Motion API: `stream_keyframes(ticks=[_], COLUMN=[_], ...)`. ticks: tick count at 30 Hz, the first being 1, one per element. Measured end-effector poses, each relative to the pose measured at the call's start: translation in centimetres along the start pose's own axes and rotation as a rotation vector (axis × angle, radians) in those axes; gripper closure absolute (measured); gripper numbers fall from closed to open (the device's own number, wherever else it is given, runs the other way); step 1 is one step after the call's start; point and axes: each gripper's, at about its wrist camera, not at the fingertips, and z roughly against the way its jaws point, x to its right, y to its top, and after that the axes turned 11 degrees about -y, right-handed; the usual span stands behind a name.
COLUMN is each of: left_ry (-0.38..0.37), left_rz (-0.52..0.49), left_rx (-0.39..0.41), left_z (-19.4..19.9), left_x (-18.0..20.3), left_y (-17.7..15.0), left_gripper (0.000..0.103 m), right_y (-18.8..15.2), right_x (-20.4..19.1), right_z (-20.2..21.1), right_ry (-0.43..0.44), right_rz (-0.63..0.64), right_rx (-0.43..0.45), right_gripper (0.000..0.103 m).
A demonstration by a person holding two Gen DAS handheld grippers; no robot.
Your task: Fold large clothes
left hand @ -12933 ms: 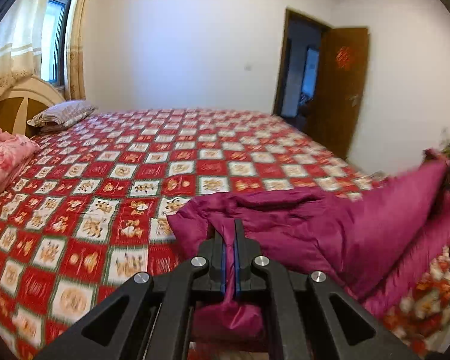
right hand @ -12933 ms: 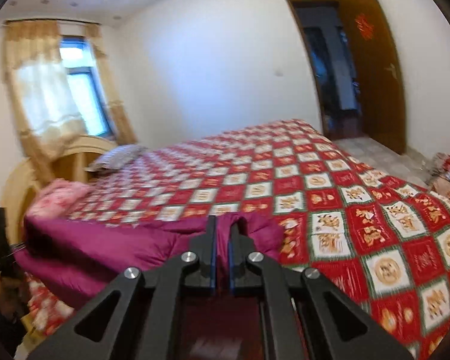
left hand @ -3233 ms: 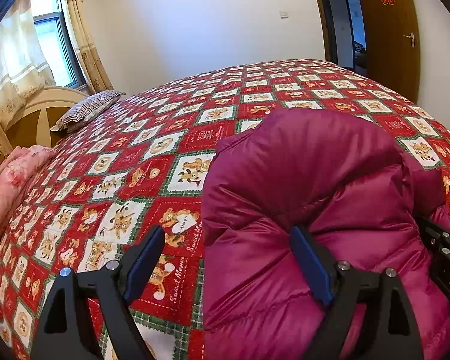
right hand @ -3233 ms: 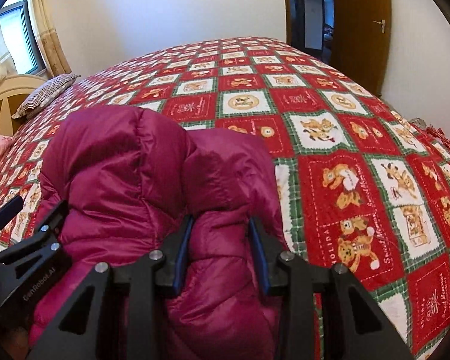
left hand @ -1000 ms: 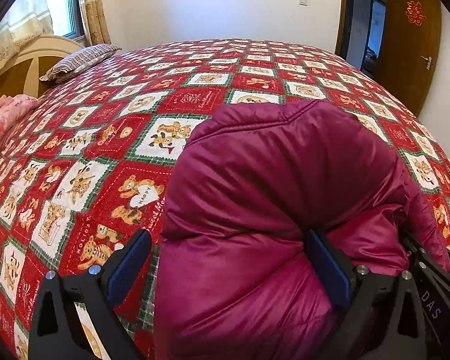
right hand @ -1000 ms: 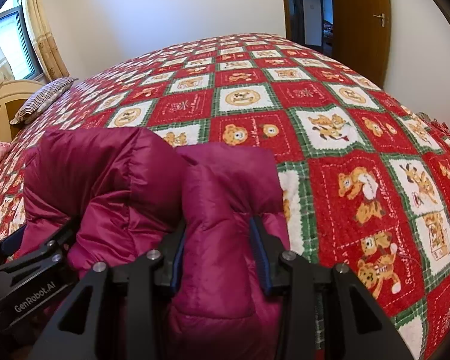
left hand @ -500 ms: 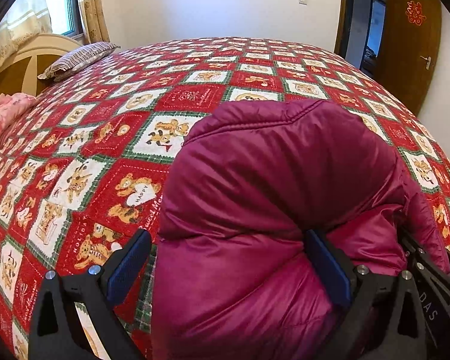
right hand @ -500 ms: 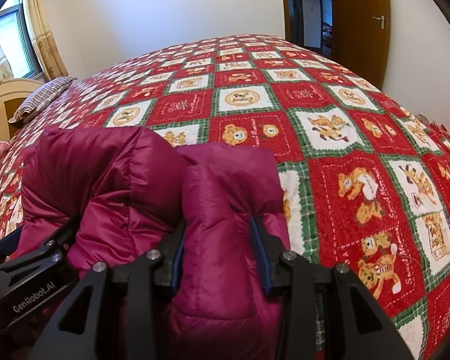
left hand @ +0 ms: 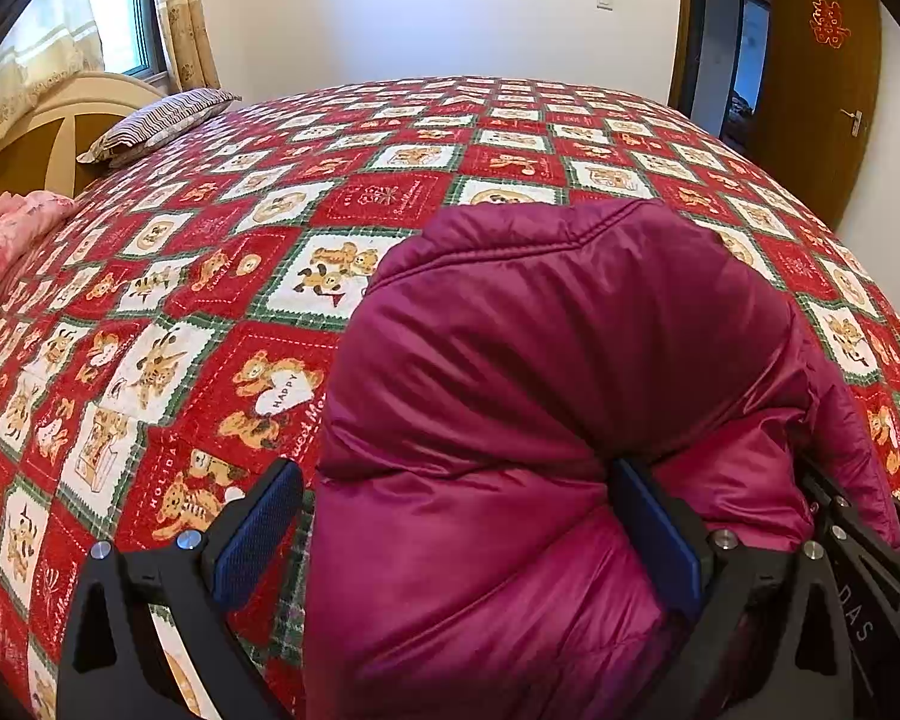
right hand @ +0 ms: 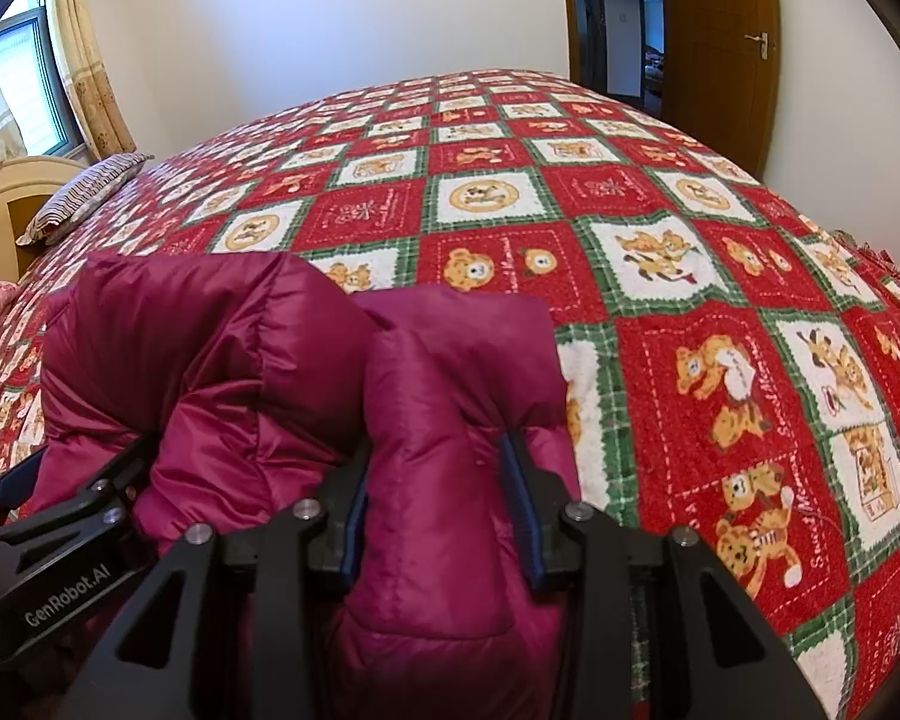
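- My right gripper (right hand: 438,504) has its blue pads (right hand: 517,501) pressed into a puffy roll of the magenta down jacket (right hand: 258,372); the fabric bulges up between them, so I read that as a narrow grip on the jacket.
- My left gripper (left hand: 459,525) stands wide: the right pad (left hand: 660,534) is sunk into the jacket (left hand: 570,372), while the left pad (left hand: 258,531) sits just clear of it over the quilt, so nothing is clamped there.
- The jacket lies folded into a thick bundle at the near edge of the bed, filling my left view from 12 to 6 o'clock and my right view from 9 to 6.
- Compared with a second ago I see almost no change: both grippers sit in the same place with the same spread. Much earlier, the jacket lay stretched out, pinched in both shut grippers.
- The red, green and white bear-print quilt (right hand: 720,324) spreads outward; a striped pillow (left hand: 156,123) sits at 10 o'clock by the wooden headboard (left hand: 60,126), pink bedding (left hand: 6,240) at 9, a brown door (right hand: 720,48) at 1.
- The jacket's underside and near end are hidden by the gripper frames, and I cannot make out its collar or sleeves.
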Motion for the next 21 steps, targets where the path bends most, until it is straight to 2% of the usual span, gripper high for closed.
stream_keyframes(ticks=[3, 5, 6, 9, 11, 13, 15, 18, 21], left_ry=[-0.020, -0.105, -0.138, -0.198, -0.210, -0.211, -0.245, -0.274, -0.292], left_rz=[-0.002, 0.007, 0.013, -0.036, -0.077, -0.080, -0.066, -0.040, -0.030], left_rx=[-0.008, -0.058, -0.055, 0.025, 0.046, 0.005, -0.021, -0.014, -0.013], left_z=[0.3, 1.5, 2.5, 6.8, 8.1, 8.0, 7.6, 7.3, 7.1], left_x=[0.1, -0.3, -0.6, -1.1, -1.3, -2.0, -2.5, -2.8, -2.8], left_y=[0.1, 0.0, -0.2, -1.5, -2.4, -3.7, -4.6, -5.8, -6.2], left_gripper=[0.001, 0.001, 0.001, 0.001, 0.001, 0.001, 0.001, 0.001, 0.001], right_y=[0.0, 0.1, 0.1, -0.5, -1.2, -2.1, -2.8, -3.8, -4.0], right_x=[0.2, 0.7, 1.1, 3.1, 3.7, 4.3, 4.5, 4.8, 5.8], right_z=[0.1, 0.6, 1.3, 4.6, 5.9, 6.3, 6.1, 5.4, 4.8], right_ry=[0.019, 0.037, 0.039, 0.060, 0.043, 0.046, 0.046, 0.054, 0.112], right_rz=[-0.011, -0.012, -0.012, -0.057, -0.055, -0.078, -0.091, -0.103, -0.153], right_rx=[-0.002, -0.013, -0.010, 0.054, 0.078, 0.065, 0.058, 0.047, 0.019], right_gripper=[0.061, 0.054, 0.052, 0.048, 0.040, 0.034, 0.026, 0.026, 0.025])
